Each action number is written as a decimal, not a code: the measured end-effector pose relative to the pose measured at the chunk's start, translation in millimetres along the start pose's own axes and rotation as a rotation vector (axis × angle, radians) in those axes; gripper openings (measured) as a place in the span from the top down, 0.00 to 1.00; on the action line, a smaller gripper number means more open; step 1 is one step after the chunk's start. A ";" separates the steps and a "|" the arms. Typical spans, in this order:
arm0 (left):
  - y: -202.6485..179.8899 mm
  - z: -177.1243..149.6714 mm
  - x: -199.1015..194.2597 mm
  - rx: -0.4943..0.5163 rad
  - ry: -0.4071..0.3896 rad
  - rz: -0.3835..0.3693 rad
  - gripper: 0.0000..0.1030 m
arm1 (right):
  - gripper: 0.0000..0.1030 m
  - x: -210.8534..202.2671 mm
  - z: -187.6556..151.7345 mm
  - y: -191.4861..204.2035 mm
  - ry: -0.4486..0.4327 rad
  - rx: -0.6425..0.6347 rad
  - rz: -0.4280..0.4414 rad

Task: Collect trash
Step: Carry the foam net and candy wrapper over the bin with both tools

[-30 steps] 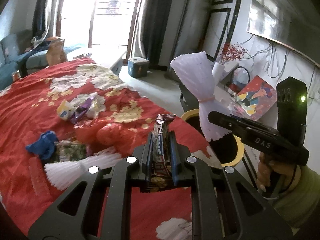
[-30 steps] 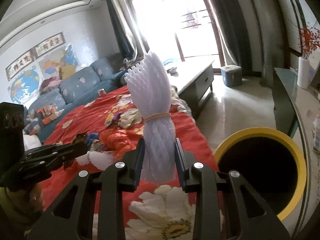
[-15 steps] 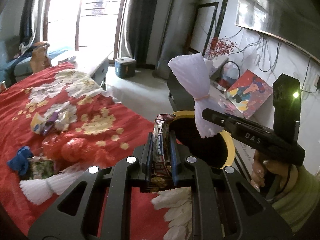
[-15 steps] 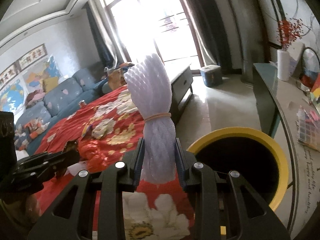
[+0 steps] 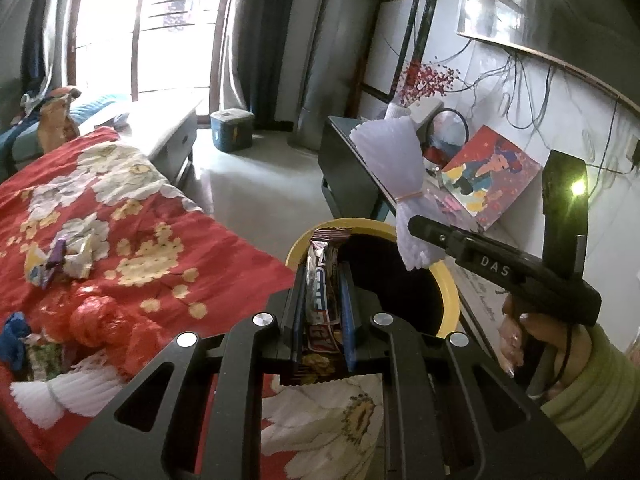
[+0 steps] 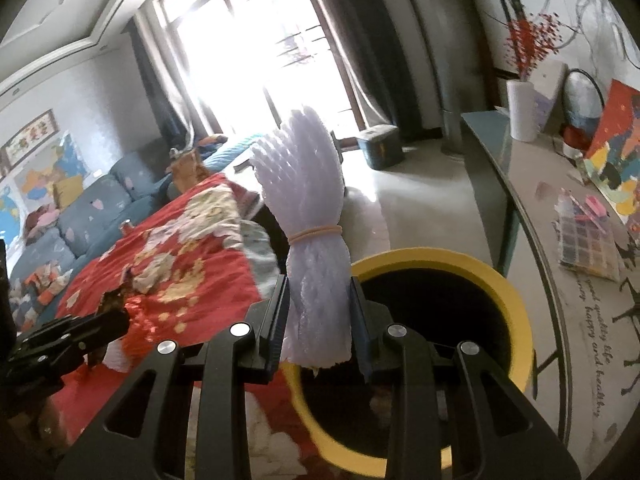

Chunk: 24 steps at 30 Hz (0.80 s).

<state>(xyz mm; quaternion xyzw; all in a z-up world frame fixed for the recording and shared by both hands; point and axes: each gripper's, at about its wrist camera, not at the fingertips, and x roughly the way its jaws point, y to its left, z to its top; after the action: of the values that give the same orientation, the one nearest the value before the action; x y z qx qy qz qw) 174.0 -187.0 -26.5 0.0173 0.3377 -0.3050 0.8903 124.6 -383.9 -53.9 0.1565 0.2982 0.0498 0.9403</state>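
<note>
**Both claws loaded at the yellow bin**

Your left claw (image 5: pixel 323 296) is pinching a snack wrapper (image 5: pixel 322 276) upright between its pads, the crimped top edge standing above the fingertips. From this camera the wrapper lines up with the near rim of the yellow bin (image 5: pixel 450 284), whose dark opening lies just beyond it.

Your right claw (image 6: pixel 318 312) is clamped on a white foam net bundle (image 6: pixel 310 216), tied at its waist with a tan rubber band (image 6: pixel 316 233); the fanned end points up and the lower end hangs out below the pads. In the right wrist view the yellow bin (image 6: pixel 516 312) sits directly beneath and ahead of the claw. In the left wrist view the same bundle (image 5: pixel 394 168) hangs over the bin's far rim, with your right hand (image 5: pixel 532 340) on the grip.

To your left lies the red floral cloth (image 5: pixel 132 216) with more trash on it: a second white foam net (image 5: pixel 56 392) near the front edge, a crumpled red plastic bag (image 5: pixel 94 320), a blue scrap (image 5: pixel 14 338) and a cluster of crumpled wrappers (image 5: pixel 64 252). To the right of the bin runs a dark counter (image 6: pixel 532 184) carrying a white vase with red sprigs (image 6: pixel 522 112) and a colourful picture (image 5: pixel 492 176).
</note>
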 end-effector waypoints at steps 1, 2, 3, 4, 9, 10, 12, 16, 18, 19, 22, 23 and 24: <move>-1.9 0.2 3.6 0.002 0.003 -0.004 0.90 | 0.73 1.1 0.5 -4.5 0.001 0.005 -0.007; -2.7 0.6 6.4 0.002 0.005 -0.006 0.90 | 0.73 1.9 0.0 -9.4 0.002 0.010 -0.016; -3.7 0.9 9.2 0.001 0.007 -0.010 0.90 | 0.73 2.6 -0.5 -14.2 0.005 0.015 -0.022; -5.1 1.0 13.0 -0.001 0.012 -0.014 0.90 | 0.73 2.7 -1.8 -18.0 0.007 0.019 -0.026; -12.7 1.4 28.6 -0.002 0.025 -0.035 0.90 | 0.73 8.0 -5.2 -35.5 0.027 0.050 -0.050; -13.8 1.6 31.1 0.000 0.027 -0.041 0.90 | 0.73 9.0 -6.0 -37.5 0.032 0.054 -0.052; -16.1 2.0 36.3 0.005 0.031 -0.052 0.90 | 0.73 11.9 -7.1 -42.2 0.041 0.059 -0.058; -20.8 2.2 48.5 0.013 0.045 -0.074 0.89 | 0.73 18.0 -9.6 -51.5 0.062 0.073 -0.070; -22.3 1.9 54.1 0.016 0.054 -0.077 0.89 | 0.73 20.3 -10.6 -55.4 0.073 0.078 -0.072; -22.5 1.6 58.0 0.016 0.061 -0.082 0.89 | 0.73 21.8 -11.8 -58.2 0.079 0.082 -0.077; -22.6 1.3 69.5 0.010 0.082 -0.087 0.89 | 0.71 24.4 -14.2 -62.4 0.092 0.091 -0.084; -23.3 1.1 72.5 0.009 0.086 -0.087 0.89 | 0.71 25.4 -15.1 -64.8 0.097 0.096 -0.085; -22.9 1.3 76.1 0.009 0.091 -0.086 0.89 | 0.71 26.2 -15.5 -66.2 0.100 0.098 -0.086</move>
<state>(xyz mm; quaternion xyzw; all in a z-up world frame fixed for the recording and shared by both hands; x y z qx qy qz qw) 206.7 -246.4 -68.1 0.0206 0.3769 -0.3434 0.8600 137.1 -437.6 -101.6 0.1867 0.3533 0.0026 0.9167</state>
